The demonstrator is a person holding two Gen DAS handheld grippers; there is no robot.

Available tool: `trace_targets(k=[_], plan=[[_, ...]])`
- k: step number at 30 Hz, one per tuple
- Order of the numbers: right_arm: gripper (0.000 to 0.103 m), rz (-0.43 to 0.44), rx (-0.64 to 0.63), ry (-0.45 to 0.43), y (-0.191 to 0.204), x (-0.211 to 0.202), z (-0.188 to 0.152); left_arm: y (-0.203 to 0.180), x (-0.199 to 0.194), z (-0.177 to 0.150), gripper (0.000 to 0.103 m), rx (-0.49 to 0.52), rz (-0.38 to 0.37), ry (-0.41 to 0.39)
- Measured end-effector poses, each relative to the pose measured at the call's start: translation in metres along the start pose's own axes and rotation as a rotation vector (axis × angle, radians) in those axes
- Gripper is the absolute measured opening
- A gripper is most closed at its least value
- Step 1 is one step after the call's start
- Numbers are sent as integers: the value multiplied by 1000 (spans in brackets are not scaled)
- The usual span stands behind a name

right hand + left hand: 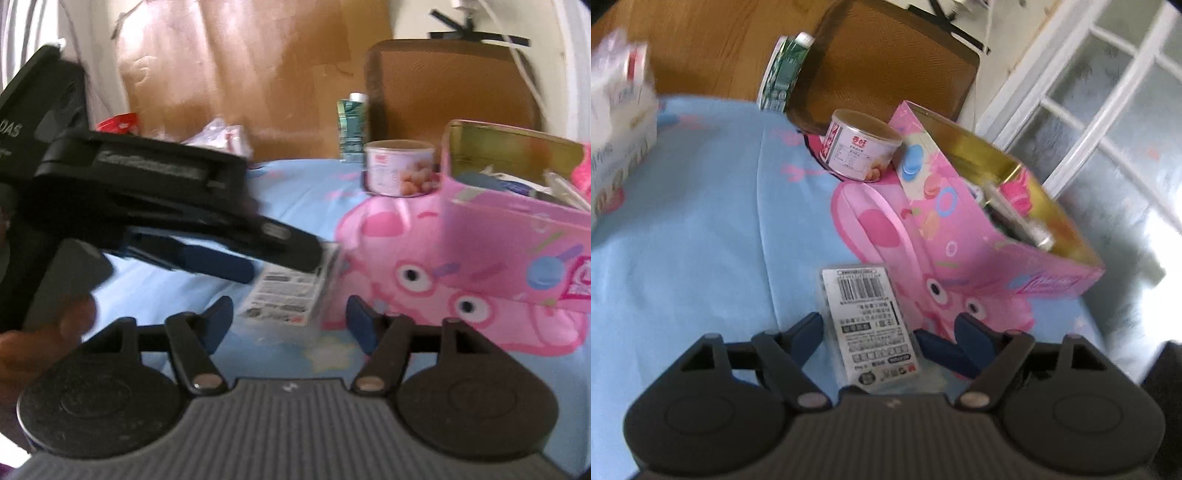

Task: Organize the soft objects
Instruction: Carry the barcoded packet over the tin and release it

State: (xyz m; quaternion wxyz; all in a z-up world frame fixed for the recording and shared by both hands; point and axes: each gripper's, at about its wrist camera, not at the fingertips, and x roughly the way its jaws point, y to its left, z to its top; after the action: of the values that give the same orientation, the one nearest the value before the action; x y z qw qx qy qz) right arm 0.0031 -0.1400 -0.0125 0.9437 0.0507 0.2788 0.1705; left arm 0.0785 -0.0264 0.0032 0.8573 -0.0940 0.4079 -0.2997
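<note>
Both grippers hang over a blue printed bedsheet (701, 221), and each has its jaws spread wide. Between the fingers of the left gripper (892, 334) lies a flat clear-wrapped packet with a white barcode label (871, 325), resting on the sheet; neither blue pad touches it. In the right wrist view the same packet (291, 291) sits just ahead of the right gripper (291, 319), partly covered by the left gripper (258, 254) reaching in from the left side, with a hand (48, 332) on its handle.

Just beside the packet, to its right, stands a pink cardboard box with a gold lining (997, 221), open at the top and holding several blurred items that cannot be told apart. Beyond the packet, against the far corner of that box, is a short round tin with a white and pink label (857, 147). Further past the tin stands a green and white carton (783, 70), next to a brown padded chair back (886, 62). Well to the left of the packet, at the sheet's edge, sits a white plastic-wrapped pack (617, 129).
</note>
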Motion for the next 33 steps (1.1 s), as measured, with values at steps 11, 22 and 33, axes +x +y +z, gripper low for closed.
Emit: trace_targets(k=[11, 22, 33], plan=[[17, -138, -59, -186, 1, -20, 7, -24, -36, 32, 79, 16, -101, -166], [17, -237, 66, -358, -46, -53, 33, -103, -15, 78, 79, 174, -161, -214], [25, -452, 221, -394, -116, -59, 30, -125, 53, 98, 86, 145, -166, -172]])
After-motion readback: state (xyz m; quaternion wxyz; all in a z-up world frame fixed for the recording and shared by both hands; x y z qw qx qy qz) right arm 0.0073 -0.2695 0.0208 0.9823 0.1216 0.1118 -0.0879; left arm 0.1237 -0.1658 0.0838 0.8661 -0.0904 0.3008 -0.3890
